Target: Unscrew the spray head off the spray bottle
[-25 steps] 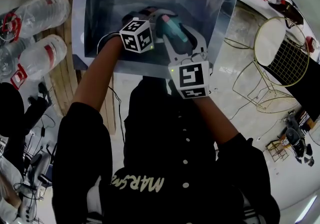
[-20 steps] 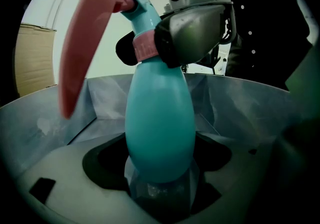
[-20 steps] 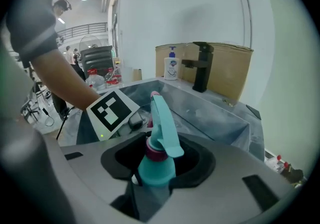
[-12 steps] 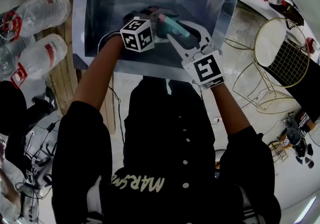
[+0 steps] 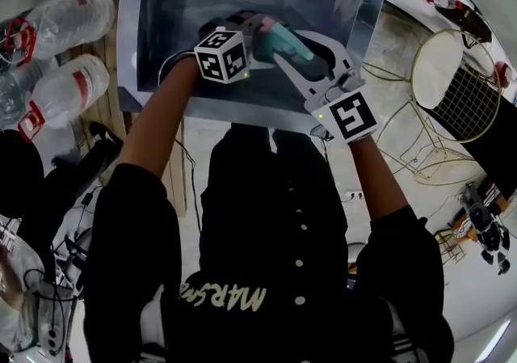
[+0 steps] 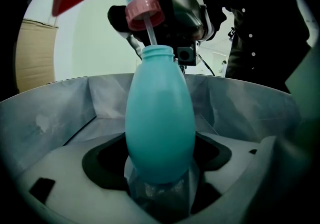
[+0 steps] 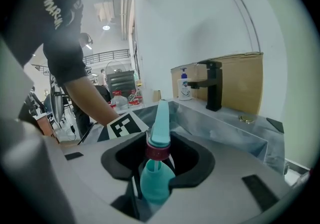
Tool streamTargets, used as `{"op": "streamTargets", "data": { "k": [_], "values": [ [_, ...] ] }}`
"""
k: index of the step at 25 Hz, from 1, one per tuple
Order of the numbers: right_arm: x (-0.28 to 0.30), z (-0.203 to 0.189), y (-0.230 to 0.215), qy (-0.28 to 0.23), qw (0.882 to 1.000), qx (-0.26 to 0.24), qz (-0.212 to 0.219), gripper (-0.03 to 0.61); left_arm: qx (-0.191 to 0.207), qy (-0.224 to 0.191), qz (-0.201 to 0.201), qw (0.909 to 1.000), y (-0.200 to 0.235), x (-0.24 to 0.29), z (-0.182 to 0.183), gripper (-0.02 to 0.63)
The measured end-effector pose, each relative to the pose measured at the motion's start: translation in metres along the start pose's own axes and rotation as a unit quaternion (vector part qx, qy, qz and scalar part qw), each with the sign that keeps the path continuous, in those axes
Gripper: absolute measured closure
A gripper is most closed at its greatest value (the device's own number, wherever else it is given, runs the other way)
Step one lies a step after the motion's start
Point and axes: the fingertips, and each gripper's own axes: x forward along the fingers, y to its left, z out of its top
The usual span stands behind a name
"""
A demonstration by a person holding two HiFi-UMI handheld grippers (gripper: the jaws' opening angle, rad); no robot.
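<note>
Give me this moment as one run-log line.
step: spray head raised clear of bottle neck, tube inside | left gripper: shut on bottle | right gripper: jaws just closing, shut on spray head

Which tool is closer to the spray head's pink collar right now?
Right. The right tool, its jaws just closing, clamps the spray head itself, with the pink collar lifted above the neck; the left tool grips the turquoise spray bottle lower down.
</note>
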Motion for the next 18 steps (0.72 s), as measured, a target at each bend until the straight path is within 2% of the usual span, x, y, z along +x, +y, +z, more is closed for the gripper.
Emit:
{"op": "streamTargets", "data": {
  "k": [8,13,18],
  "values": [
    [-0.029,0.055,-0.01,-0.067,0.997,0.036,-0.031,0.414,-0.01,0.004,0.002,0.9999,-0.001,0.0,0.0,0.222],
    [-0.052,0.088,-0.014,-0.096,0.994,0.034,-0.042,0.414,-0.011,0.013,0.001,0.9998,-0.002,0.0,0.001,0.224],
    [-0.069,0.104,-0.016,-0.118,0.991,0.035,-0.056,0.414,-0.021,0.026,0.002,0.9994,-0.002,-0.001,-0.003,0.224]
  ]
}}
